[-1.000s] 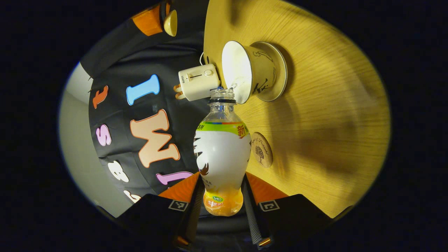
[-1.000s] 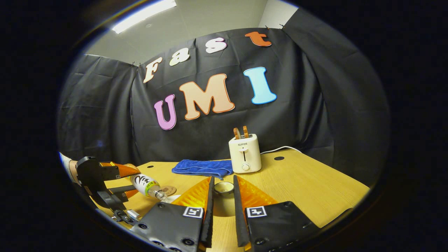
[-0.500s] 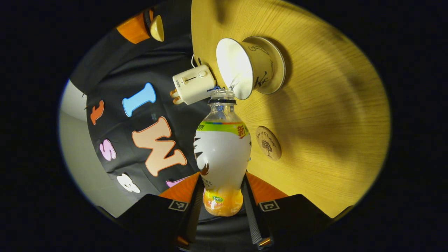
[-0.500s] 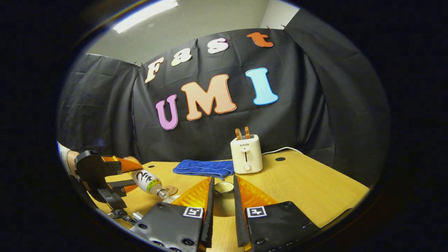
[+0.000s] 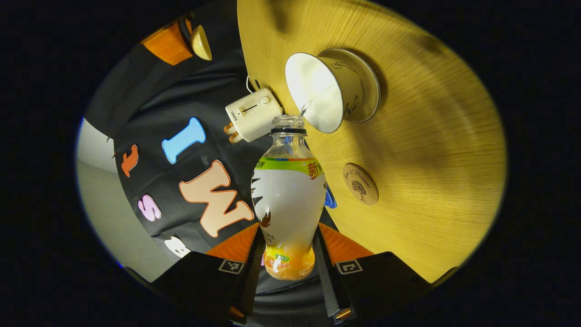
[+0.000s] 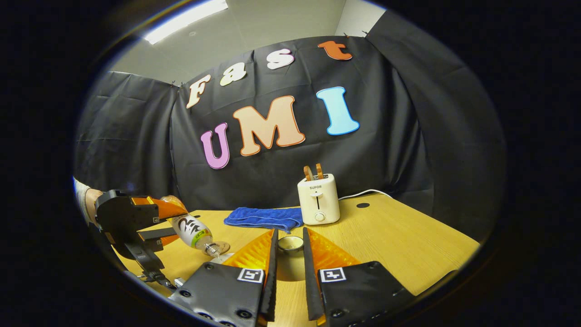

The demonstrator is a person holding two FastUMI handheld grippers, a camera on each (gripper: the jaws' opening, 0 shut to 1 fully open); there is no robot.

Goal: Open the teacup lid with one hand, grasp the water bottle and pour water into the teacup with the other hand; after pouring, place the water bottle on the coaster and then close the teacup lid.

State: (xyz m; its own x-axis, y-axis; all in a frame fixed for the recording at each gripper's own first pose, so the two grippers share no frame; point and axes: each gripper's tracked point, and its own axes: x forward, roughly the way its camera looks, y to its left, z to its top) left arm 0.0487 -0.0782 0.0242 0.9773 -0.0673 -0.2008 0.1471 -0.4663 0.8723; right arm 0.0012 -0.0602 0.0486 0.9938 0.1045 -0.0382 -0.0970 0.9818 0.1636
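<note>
Left gripper view is showing the left gripper (image 5: 285,254) clamping both fingers on the lower body of the water bottle (image 5: 288,200), a waisted clear plastic bottle with a glossy wrap label and an uncapped neck. The bottle is tipping toward the teacup (image 5: 333,88), a flared ceramic cup with dark brushwork on its pale wall, standing on a round saucer on the wood-grain table (image 5: 431,150). The bottle's mouth is sitting just at the cup's rim, and a thin stream is falling into the white interior. A round wooden coaster (image 5: 360,184) with an engraved tree is lying flat on the table, near the cup and apart from it. A boxy cream toaster (image 5: 254,113) is standing behind them.

Right gripper view is showing the right gripper (image 6: 290,254) pinching the teacup lid (image 6: 290,243), a small rounded ceramic piece, between its nearly closed ribbed fingers. A soft blue towel (image 6: 264,218) is lying crumpled beside the toaster.
</note>
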